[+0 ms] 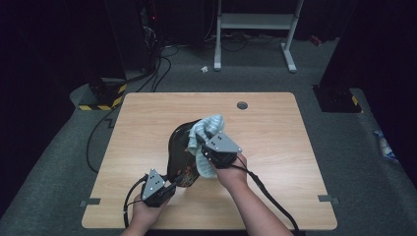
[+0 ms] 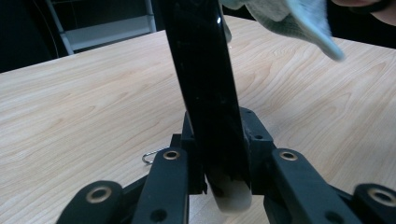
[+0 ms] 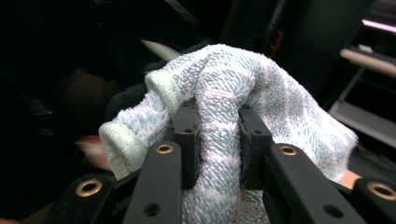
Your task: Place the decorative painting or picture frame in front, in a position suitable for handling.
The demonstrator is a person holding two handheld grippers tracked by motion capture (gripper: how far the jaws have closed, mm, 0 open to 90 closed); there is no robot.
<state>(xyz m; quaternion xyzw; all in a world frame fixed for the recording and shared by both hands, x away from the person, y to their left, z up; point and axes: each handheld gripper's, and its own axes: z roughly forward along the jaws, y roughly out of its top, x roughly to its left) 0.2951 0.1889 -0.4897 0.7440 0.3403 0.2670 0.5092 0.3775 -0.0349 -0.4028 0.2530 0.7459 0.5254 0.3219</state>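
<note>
Left claw (image 1: 169, 189): clenched on the near edge of a black dish (image 1: 183, 155), holding it tilted up above the worktop (image 1: 147, 128).
Right claw (image 1: 205, 151): clamped on a bunched pale blue towel (image 1: 209, 129).
Towel: pressed against the dish's upper face.
Dish: over the worktop's middle, between both hands.

- The plate (image 1: 181, 156), at 6 o'clock of the surface (image 1: 275, 142), looks glossy black, lacquer-smooth, with a pale unglazed-looking rim edge.
- The towel (image 3: 219, 135) is looped terry cloth, pale blue and white, rough and matt.
- The surface is light wood-grain laminate, smooth, with a satin sheen.
- The tongs (image 3: 218, 140) are matt black plastic with brass-coloured rivets.
</note>
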